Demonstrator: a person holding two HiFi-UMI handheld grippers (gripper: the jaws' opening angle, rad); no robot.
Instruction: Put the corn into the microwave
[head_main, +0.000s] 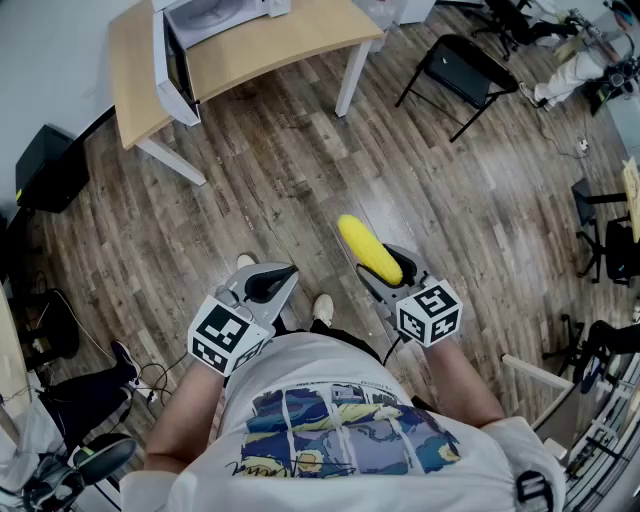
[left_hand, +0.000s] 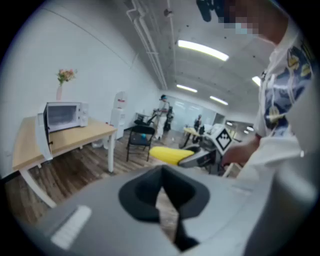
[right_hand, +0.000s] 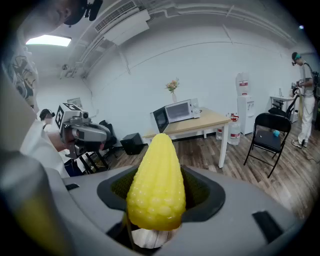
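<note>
Left gripper tilts downward, jaws closed on nothing; right gripper, alongside and tilted likewise, clamps the corn.

Corn: bright yellow, rows of knobbly kernels
Left gripper, right gripper: grey shells, black jaws, cubes in black-and-white square markers
Microwave: white, dark door window
Counter: pale wood top, white legs
Floor: brown-grey planks, streaky
Folding chair: black
Shirt: white, blue-and-yellow painted print
</note>
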